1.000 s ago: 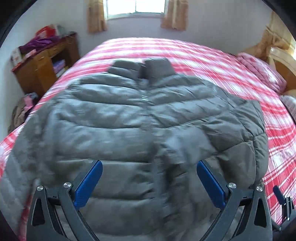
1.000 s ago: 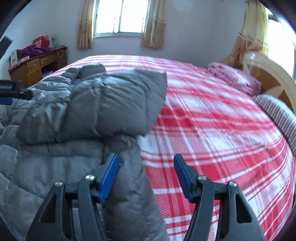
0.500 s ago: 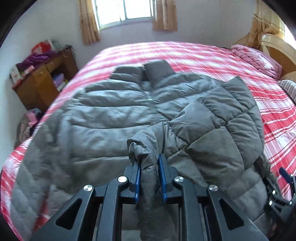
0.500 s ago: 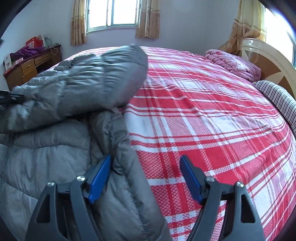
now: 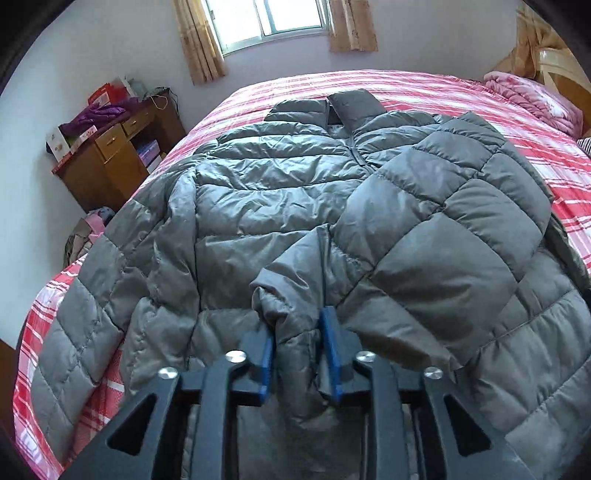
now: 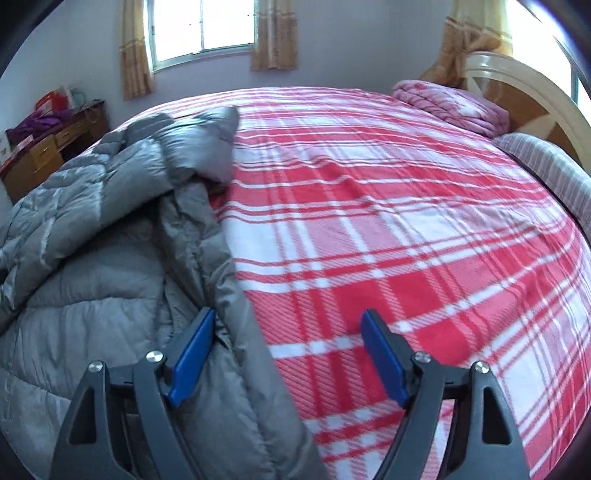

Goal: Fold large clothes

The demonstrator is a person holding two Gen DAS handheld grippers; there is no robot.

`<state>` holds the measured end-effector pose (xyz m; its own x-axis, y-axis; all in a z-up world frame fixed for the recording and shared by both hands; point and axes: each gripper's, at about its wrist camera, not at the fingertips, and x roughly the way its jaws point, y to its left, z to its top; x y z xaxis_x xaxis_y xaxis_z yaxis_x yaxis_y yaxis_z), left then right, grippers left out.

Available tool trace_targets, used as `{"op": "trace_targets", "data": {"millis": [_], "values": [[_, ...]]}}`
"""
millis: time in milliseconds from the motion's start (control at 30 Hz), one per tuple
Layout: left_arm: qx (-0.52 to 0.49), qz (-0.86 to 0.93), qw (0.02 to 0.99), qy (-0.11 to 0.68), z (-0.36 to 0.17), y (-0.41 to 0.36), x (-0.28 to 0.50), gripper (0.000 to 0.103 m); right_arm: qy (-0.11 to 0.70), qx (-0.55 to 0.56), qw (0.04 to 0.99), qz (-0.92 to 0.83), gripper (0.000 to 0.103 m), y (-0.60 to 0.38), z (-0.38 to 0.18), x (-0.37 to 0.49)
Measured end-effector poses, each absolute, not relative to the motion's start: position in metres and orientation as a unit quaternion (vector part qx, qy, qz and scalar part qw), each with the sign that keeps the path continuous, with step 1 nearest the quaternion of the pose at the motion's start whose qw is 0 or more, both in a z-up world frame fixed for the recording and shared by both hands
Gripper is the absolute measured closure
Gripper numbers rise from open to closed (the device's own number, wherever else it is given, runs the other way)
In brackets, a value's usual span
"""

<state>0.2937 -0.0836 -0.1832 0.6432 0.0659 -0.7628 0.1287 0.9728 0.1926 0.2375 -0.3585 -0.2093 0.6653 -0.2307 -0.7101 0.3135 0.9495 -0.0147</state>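
A grey quilted puffer jacket (image 5: pixel 280 206) lies front up on a red and white plaid bed (image 5: pixel 424 83), collar toward the window. Its right sleeve (image 5: pixel 443 236) is folded across the body. My left gripper (image 5: pixel 297 343) is shut on the sleeve's cuff, just above the jacket's lower middle. In the right wrist view the jacket (image 6: pixel 92 258) fills the left side and the folded sleeve (image 6: pixel 199 147) rises behind. My right gripper (image 6: pixel 288 350) is open and empty, straddling the jacket's right side edge over the bedspread (image 6: pixel 388 221).
A wooden desk (image 5: pixel 110 155) with boxes and purple cloth stands left of the bed. A pink folded blanket (image 6: pixel 447 105) and a striped pillow (image 6: pixel 554 173) lie by the headboard (image 6: pixel 517 85) at the right. A window (image 5: pixel 269 18) is in the far wall.
My left gripper closed on the sleeve cuff and now holds it over the jacket's body. My right gripper has stayed open, shifting a little along the jacket's right edge.
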Motion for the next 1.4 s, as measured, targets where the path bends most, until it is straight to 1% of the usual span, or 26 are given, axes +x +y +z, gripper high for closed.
{"op": "trace_targets", "data": {"millis": [33, 67, 100, 167, 233, 300, 433, 500, 600, 667, 767, 833, 867, 900, 1000, 1067, 1233, 1400], "values": [[0.123, -0.011, 0.9, 0.419, -0.18, -0.083, 0.295, 0.057, 0.381, 0.056, 0.91, -0.154, 0.023, -0.36, -0.208, 0.236], [0.131, -0.001, 0.904, 0.407, -0.173, -0.081, 0.294, 0.047, 0.383, 0.06, 0.909, -0.156, 0.023, -0.362, -0.207, 0.234], [0.134, 0.004, 0.91, 0.393, -0.165, -0.078, 0.294, 0.043, 0.387, 0.062, 0.907, -0.155, 0.023, -0.364, -0.207, 0.233], [0.134, 0.015, 0.924, 0.359, -0.144, -0.07, 0.289, 0.022, 0.392, 0.055, 0.906, -0.148, 0.022, -0.365, -0.202, 0.231], [0.126, 0.022, 0.935, 0.33, -0.126, -0.06, 0.285, 0.016, 0.385, 0.043, 0.91, -0.15, 0.022, -0.367, -0.19, 0.227], [0.11, 0.026, 0.945, 0.307, -0.11, -0.052, 0.285, 0.015, 0.369, 0.04, 0.915, -0.158, 0.022, -0.368, -0.171, 0.222], [0.076, 0.028, 0.95, 0.303, -0.097, -0.056, 0.301, 0.015, 0.327, 0.034, 0.931, -0.159, 0.022, -0.364, -0.122, 0.228], [0.069, 0.035, 0.948, 0.31, -0.103, -0.067, 0.314, 0.015, 0.309, 0.043, 0.941, -0.133, 0.028, -0.356, -0.102, 0.247], [0.063, 0.043, 0.945, 0.319, -0.122, -0.082, 0.333, 0.015, 0.283, 0.047, 0.954, -0.085, 0.033, -0.342, -0.089, 0.284], [0.055, 0.049, 0.939, 0.336, -0.14, -0.087, 0.348, 0.015, 0.277, 0.05, 0.958, -0.054, 0.034, -0.333, -0.093, 0.309], [0.051, 0.057, 0.926, 0.369, -0.168, -0.092, 0.366, 0.015, 0.277, 0.03, 0.96, -0.014, 0.034, -0.319, -0.118, 0.351], [0.069, 0.066, 0.921, 0.379, -0.185, -0.095, 0.372, 0.015, 0.305, -0.002, 0.952, -0.012, 0.034, -0.31, -0.147, 0.378], [0.083, 0.07, 0.918, 0.382, -0.195, -0.096, 0.374, 0.015, 0.318, -0.007, 0.948, -0.008, 0.037, -0.308, -0.156, 0.385], [0.091, 0.071, 0.916, 0.384, -0.201, -0.097, 0.375, 0.015, 0.339, -0.007, 0.941, -0.009, 0.039, -0.309, -0.172, 0.394], [0.085, 0.066, 0.914, 0.391, -0.211, -0.094, 0.376, 0.014, 0.382, 0.014, 0.924, -0.01, 0.038, -0.317, -0.198, 0.405], [0.093, 0.073, 0.911, 0.395, -0.214, -0.097, 0.378, 0.01, 0.392, 0.03, 0.92, -0.006, 0.036, -0.324, -0.202, 0.408], [0.116, 0.086, 0.906, 0.398, -0.22, -0.103, 0.382, 0.008, 0.408, 0.033, 0.912, -0.007, 0.035, -0.323, -0.208, 0.412], [0.118, 0.094, 0.905, 0.398, -0.221, -0.103, 0.383, 0.006, 0.417, 0.01, 0.909, -0.019, 0.033, -0.319, -0.21, 0.416]]}}
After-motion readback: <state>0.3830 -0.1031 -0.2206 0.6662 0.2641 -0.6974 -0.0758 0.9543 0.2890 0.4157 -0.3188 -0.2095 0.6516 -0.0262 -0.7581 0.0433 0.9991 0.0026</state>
